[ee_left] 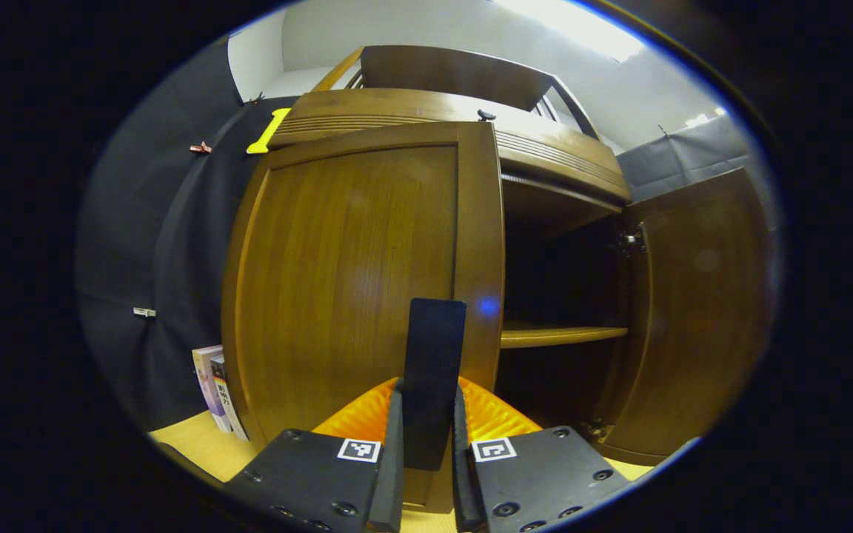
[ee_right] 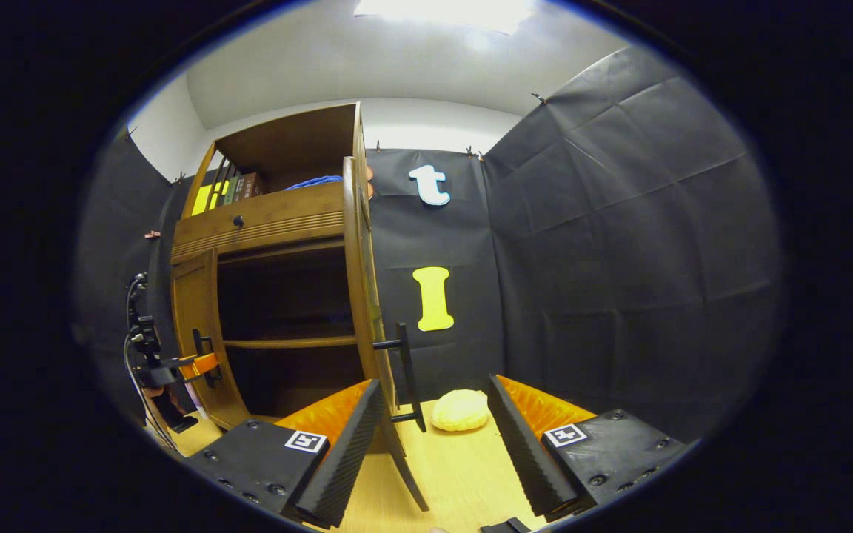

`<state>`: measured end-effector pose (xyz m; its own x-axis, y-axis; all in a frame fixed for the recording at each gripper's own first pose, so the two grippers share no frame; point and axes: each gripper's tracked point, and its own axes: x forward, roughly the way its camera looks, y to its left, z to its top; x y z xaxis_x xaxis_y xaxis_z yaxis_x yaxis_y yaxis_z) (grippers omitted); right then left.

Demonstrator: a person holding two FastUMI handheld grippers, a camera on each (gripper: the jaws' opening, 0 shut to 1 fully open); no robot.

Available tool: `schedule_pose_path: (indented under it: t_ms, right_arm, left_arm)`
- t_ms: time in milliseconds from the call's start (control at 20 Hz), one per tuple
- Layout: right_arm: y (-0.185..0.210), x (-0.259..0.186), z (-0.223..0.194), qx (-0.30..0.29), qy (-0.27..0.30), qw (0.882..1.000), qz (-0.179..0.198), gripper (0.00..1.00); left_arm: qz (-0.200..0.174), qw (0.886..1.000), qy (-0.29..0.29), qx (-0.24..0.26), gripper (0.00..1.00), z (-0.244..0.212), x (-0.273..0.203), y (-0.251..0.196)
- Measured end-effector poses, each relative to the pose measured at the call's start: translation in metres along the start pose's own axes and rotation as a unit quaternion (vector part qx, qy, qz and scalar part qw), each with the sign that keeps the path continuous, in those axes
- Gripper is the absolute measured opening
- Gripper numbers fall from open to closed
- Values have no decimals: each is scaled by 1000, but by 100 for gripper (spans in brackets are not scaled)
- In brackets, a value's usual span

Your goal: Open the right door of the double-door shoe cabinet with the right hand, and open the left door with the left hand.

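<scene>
The brown wooden shoe cabinet (ee_left: 367, 111) fills the left gripper view. Its left door (ee_left: 345, 274) faces me, about flush with the cabinet front. My left gripper (ee_left: 429, 389) is shut on that door's dark vertical handle (ee_left: 435, 333). The right door (ee_left: 693, 318) is swung wide open beside a dark interior with one shelf (ee_left: 560, 334). In the right gripper view the right door (ee_right: 358, 281) stands edge-on, its dark handle (ee_right: 403, 363) just ahead of my open right gripper (ee_right: 434, 382), which touches nothing. The left gripper (ee_right: 175, 368) appears far left at the left door (ee_right: 193, 326).
Books (ee_left: 212, 385) lean beside the cabinet's left side. A pale yellow rounded object (ee_right: 460, 409) lies on the light wooden floor (ee_right: 456, 466) near the black cloth wall. Books (ee_right: 230, 191) and a blue cloth (ee_right: 315, 180) sit in the cabinet's upper compartment, above a drawer with a small knob (ee_right: 237, 220).
</scene>
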<state>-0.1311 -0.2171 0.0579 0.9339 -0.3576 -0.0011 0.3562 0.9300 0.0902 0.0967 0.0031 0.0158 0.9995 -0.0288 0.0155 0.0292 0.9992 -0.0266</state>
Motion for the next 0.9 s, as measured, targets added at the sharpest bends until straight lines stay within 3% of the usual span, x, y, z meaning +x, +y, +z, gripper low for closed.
schedule_pose_path:
  t_ms: [250, 450, 750, 900]
  right_arm:
    - [30, -7, -1, -29, -4, 1000, -1, 91]
    - [70, -21, -5, -37, -4, 999, 29, 91]
    - [117, -19, -14, -49, -11, 997, 52, 91]
    - [136, -21, -21, -51, -8, 996, 76, 91]
  left_arm:
    - [-14, 1000, 12, 11, 31, 6, -53, 25]
    - [-23, 1000, 16, 6, 31, 10, -86, 50]
    - [27, 998, 6, 48, 27, 24, -129, 100]
    - [40, 998, 6, 45, 23, 23, -137, 117]
